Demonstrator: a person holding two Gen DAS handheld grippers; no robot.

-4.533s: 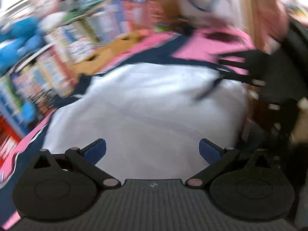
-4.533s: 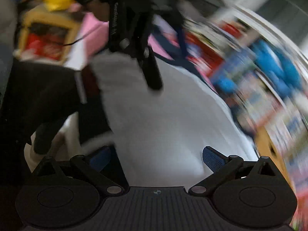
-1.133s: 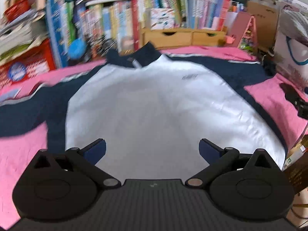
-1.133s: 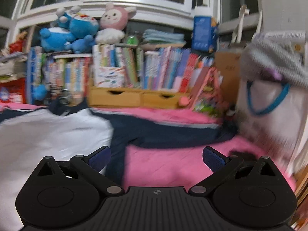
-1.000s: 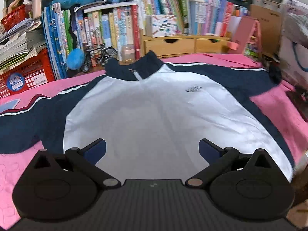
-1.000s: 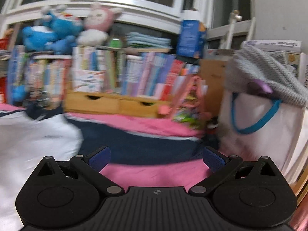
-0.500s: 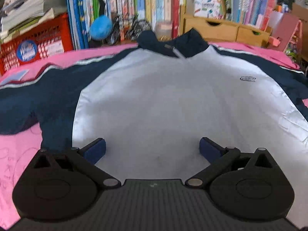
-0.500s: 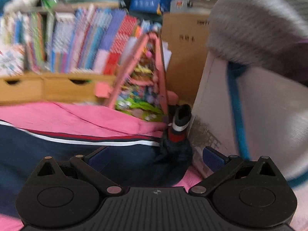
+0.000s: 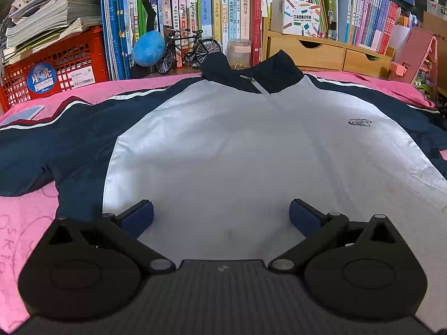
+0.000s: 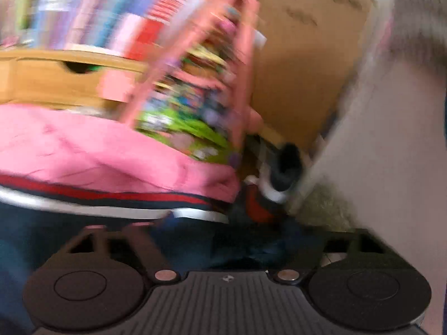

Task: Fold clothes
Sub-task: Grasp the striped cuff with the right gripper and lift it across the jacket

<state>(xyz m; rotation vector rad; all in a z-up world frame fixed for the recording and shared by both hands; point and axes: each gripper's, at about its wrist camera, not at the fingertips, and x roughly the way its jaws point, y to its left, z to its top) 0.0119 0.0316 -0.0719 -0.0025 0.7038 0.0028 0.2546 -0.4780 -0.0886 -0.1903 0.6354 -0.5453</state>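
Observation:
A white jacket [image 9: 251, 145] with navy sleeves and collar [image 9: 251, 72] lies spread flat, front up, on a pink cover [image 9: 25, 223]. My left gripper [image 9: 220, 215] hovers low over the white body near the hem, open, with nothing between its blue pads. In the blurred right wrist view, my right gripper [image 10: 229, 231] is down at the end of the navy sleeve [image 10: 83, 223], close to its red, white and navy cuff [image 10: 259, 203]. Its fingers merge with the dark cloth, so their state is unclear.
Books, a red crate [image 9: 56, 67], a model bicycle [image 9: 190, 50] and wooden drawers [image 9: 321, 53] line the far edge. Beside the cuff stand a white bag [image 10: 377, 153], a cardboard box [image 10: 301, 69] and a pink toy house [image 10: 195, 83].
My right gripper swung right along the sleeve and dropped onto its cuffed end by the white bag. My left gripper settled lower over the jacket's body, staying open.

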